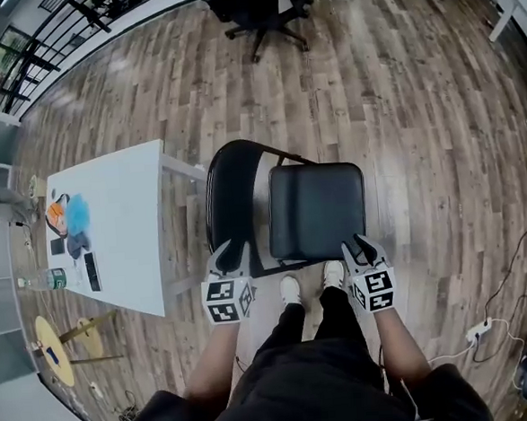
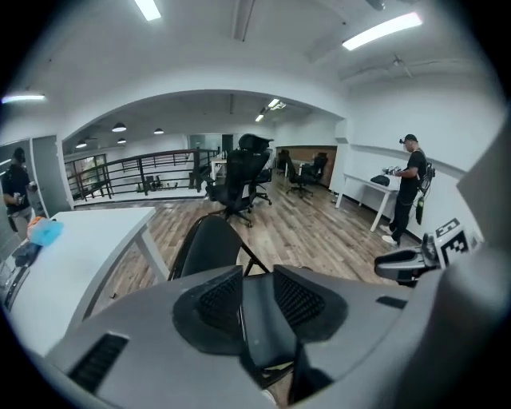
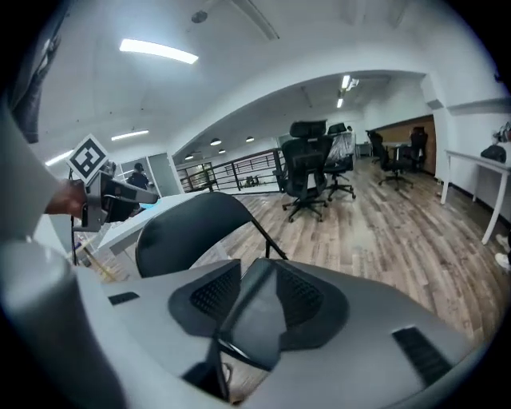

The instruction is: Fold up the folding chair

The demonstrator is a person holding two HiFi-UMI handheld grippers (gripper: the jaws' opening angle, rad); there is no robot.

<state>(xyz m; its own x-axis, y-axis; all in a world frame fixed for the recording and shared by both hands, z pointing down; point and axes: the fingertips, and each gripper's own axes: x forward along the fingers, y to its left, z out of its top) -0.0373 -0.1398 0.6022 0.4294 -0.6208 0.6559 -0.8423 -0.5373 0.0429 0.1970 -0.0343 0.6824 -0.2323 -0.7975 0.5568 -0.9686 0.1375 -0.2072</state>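
Observation:
The black folding chair stands unfolded in front of me on the wood floor, its seat (image 1: 316,212) flat and its curved backrest (image 1: 234,194) to the left in the head view. My left gripper (image 1: 229,250) hangs at the seat's near left corner, beside the backrest's lower end. At the near right corner is my right gripper (image 1: 358,243). In the left gripper view the jaws (image 2: 257,302) stand slightly apart, with the seat (image 2: 262,339) showing through the gap and the backrest (image 2: 209,244) beyond. The right gripper (image 3: 255,297) also shows a narrow gap, seat edge (image 3: 249,323) behind it. Neither presses on anything.
A white table (image 1: 127,260) with small items and a bottle (image 1: 49,281) stands close on the left. My feet (image 1: 291,290) are under the seat's near edge. An office chair (image 1: 263,12) is far ahead, a power strip and cable (image 1: 480,329) at right, and a person (image 2: 409,188) at a far desk.

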